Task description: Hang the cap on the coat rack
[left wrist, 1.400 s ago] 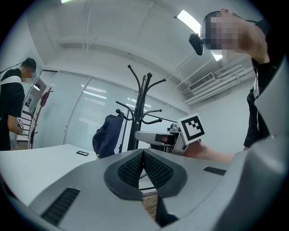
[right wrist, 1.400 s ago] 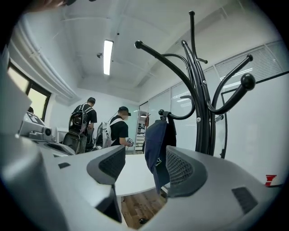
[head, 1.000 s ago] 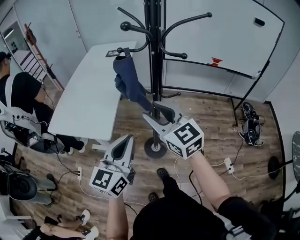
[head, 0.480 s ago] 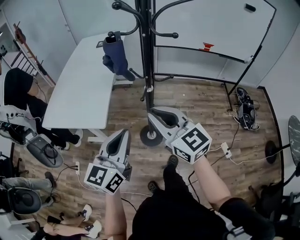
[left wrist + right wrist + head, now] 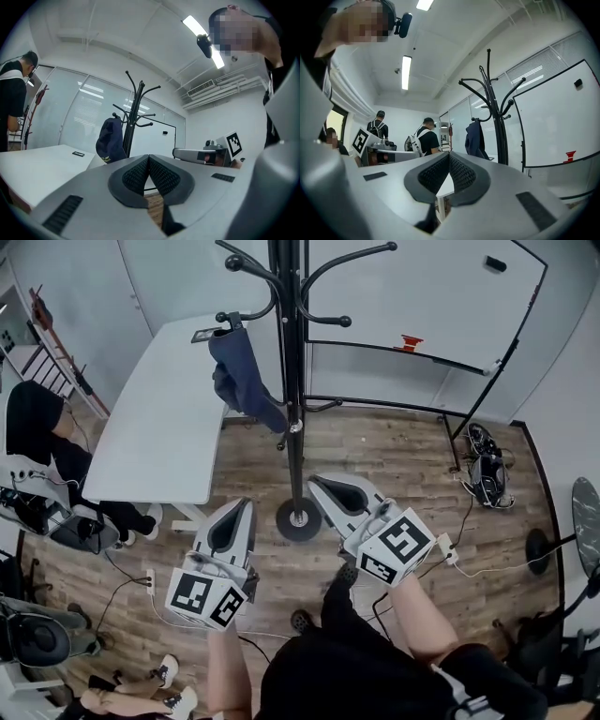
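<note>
Hanging on a hook of the coat rack (image 5: 285,334), above the white table (image 5: 150,427) edge: navy cap (image 5: 234,371), head view; both my claws well apart from it | left gripper view: my left claw (image 5: 149,161) pressed together, empty | right gripper view: my right claw (image 5: 449,161) has just been closing, jaws now together, nothing between.

One cap (image 5: 236,371), one coat rack (image 5: 292,352), two tools (image 5: 246,505) (image 5: 314,481).
</note>
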`<control>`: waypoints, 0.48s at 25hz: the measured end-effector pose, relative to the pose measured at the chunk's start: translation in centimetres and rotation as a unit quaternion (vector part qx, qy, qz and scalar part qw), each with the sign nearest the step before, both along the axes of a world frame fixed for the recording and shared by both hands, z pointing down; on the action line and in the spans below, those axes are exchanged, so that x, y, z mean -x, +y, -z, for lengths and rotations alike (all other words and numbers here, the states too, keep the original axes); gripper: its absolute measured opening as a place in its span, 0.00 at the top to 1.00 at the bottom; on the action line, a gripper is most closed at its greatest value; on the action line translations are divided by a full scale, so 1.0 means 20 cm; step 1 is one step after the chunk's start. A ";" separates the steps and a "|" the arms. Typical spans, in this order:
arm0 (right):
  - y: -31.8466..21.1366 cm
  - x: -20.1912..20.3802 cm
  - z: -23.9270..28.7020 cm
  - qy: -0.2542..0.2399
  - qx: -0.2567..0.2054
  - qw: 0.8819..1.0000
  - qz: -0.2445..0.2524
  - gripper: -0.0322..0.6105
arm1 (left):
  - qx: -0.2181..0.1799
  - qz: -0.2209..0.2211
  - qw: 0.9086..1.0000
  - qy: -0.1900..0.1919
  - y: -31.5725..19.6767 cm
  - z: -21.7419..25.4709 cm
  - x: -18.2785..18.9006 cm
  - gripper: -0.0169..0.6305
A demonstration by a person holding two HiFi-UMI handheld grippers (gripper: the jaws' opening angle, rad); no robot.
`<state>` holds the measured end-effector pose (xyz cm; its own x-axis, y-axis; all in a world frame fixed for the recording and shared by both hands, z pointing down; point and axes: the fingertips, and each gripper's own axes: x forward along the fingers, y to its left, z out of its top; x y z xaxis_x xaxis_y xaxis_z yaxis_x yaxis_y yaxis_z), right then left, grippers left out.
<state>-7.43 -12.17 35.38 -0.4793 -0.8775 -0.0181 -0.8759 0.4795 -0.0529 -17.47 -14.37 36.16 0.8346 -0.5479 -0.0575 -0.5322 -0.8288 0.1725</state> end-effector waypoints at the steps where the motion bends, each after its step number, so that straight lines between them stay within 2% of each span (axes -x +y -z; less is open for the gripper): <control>1: 0.00 -0.01 -0.01 0.000 0.001 1.000 -0.004 0.90 | 0.000 0.000 1.000 0.000 0.00 0.00 0.00 0.95; 6: 0.02 -0.03 -0.02 -0.006 0.003 1.000 -0.002 0.90 | 0.002 -0.007 1.000 -0.003 0.01 0.00 -0.04 0.95; 12: 0.04 0.04 -0.04 0.032 0.002 0.999 0.019 0.90 | 0.001 -0.015 1.000 -0.007 0.04 -0.02 -0.08 0.95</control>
<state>-8.26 -11.38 36.24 -0.5125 -0.8585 0.0169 -0.8586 0.5126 -0.0003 -15.87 -13.52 36.52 0.8518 -0.5219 -0.0452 -0.5087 -0.8447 0.1664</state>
